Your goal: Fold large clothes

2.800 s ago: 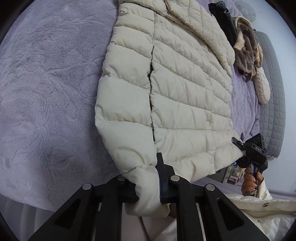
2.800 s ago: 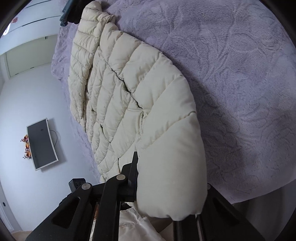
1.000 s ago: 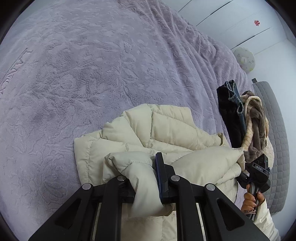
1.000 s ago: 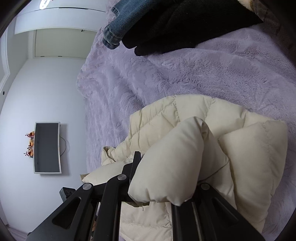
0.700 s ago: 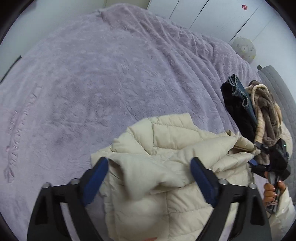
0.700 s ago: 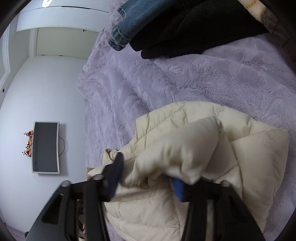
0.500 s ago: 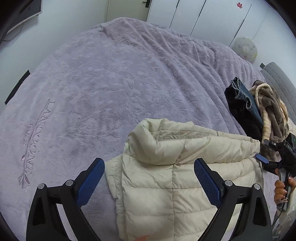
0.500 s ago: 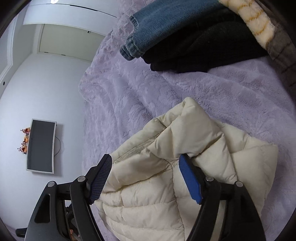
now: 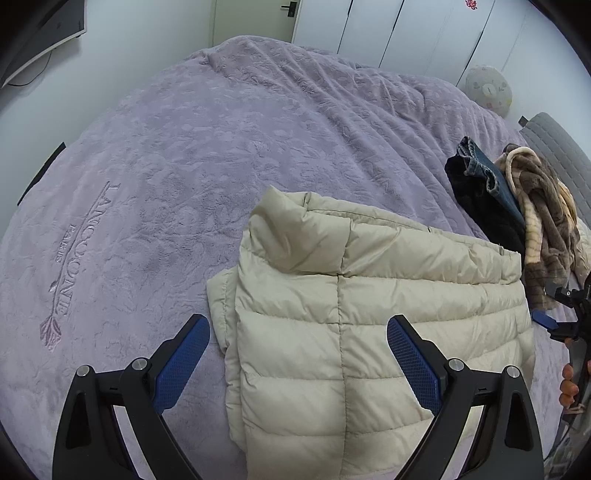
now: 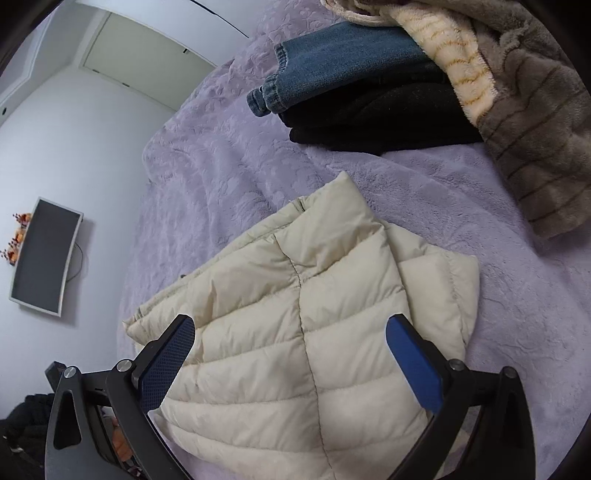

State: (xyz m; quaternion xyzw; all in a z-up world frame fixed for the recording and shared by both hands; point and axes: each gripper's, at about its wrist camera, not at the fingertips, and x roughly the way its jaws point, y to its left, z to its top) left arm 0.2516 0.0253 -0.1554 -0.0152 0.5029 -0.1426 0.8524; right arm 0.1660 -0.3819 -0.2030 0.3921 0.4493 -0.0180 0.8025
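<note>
A cream quilted puffer jacket (image 9: 369,295) lies folded in half on the purple bedspread (image 9: 184,155), its fold edge toward the far side. My left gripper (image 9: 297,325) hovers open above the jacket's left part, its blue pads (image 9: 177,362) clear of the fabric. In the right wrist view the same jacket (image 10: 332,280) lies below my right gripper (image 10: 291,325), whose jaws are opening wide with nothing pressed between them. The right gripper (image 9: 561,314) also shows at the left view's right edge, held by a hand (image 9: 570,384).
A pile of clothes lies beyond the jacket: blue jeans (image 10: 332,66), a black garment (image 10: 369,118) and a brown striped fleece (image 10: 535,129). A grey headboard (image 9: 554,140) edges the bed. A screen (image 10: 44,262) hangs on the wall, and white wardrobe doors (image 9: 406,33) stand behind.
Both grippers let go of the jacket's hem and opened wide. They rose and drew back, and the folded jacket settled flat on the bedspread.
</note>
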